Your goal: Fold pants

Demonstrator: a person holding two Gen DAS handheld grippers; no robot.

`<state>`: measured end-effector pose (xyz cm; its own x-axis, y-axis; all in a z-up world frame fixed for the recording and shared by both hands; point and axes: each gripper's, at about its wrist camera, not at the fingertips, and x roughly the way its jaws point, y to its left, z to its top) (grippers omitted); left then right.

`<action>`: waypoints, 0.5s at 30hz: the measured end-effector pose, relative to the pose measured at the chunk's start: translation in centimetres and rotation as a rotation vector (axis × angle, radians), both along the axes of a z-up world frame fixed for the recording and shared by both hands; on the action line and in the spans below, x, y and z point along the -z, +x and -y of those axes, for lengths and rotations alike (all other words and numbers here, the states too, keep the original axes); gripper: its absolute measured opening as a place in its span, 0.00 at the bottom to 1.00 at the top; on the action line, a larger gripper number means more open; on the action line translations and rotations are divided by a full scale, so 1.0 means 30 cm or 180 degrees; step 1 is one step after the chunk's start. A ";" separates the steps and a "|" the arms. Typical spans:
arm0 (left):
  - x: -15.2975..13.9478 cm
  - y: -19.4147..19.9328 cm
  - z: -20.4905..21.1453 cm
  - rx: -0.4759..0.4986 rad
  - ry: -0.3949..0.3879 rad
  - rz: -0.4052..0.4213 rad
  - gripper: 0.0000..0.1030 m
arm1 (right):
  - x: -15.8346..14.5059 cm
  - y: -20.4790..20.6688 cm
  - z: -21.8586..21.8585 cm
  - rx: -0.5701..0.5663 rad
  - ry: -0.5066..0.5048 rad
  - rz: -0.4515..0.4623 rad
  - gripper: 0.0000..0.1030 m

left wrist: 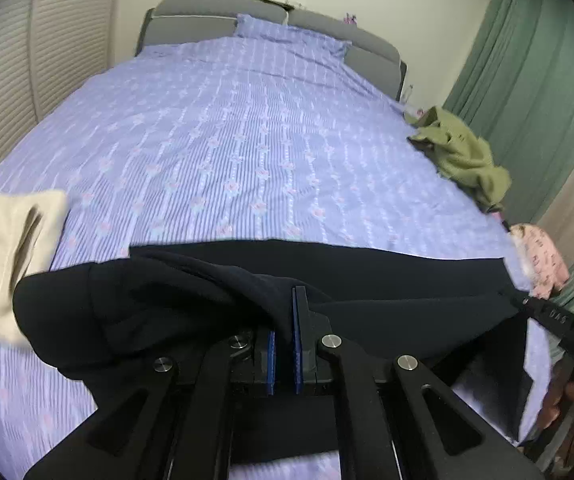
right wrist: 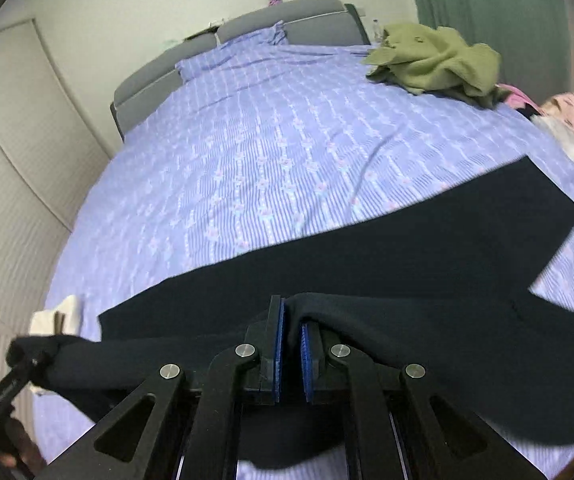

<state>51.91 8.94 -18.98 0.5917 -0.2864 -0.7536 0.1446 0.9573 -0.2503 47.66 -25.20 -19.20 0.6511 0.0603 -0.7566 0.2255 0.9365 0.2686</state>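
Fingers [left wrist: 299,320] on the left gripper [left wrist: 285,336] and right gripper [right wrist: 291,344] are both clamped tight on bunched edges of the dark pants [right wrist: 407,248], which are held stretched between them over the purple striped bed [left wrist: 247,140], near a green garment [right wrist: 435,62].

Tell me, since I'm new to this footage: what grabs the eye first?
The dark pants stretch across the near end of the purple bedspread, pinched by both the left gripper and the right gripper. A crumpled green garment lies at the bed's far right edge.
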 end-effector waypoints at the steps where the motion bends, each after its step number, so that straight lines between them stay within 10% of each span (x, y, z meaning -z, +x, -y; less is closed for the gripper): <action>1: 0.018 0.032 0.024 0.0003 0.0010 -0.0032 0.08 | 0.018 0.062 -0.005 -0.0031 -0.0031 -0.0061 0.08; 15: 0.352 0.422 0.025 -0.0144 0.0209 -0.0713 0.12 | 0.340 0.575 -0.045 -0.0362 -0.0167 -0.0672 0.08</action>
<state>64.57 8.19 -29.55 0.4188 -0.2095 -0.8836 0.0491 0.9768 -0.2083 64.91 -23.84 -29.42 0.4694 0.0811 -0.8793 0.1636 0.9705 0.1769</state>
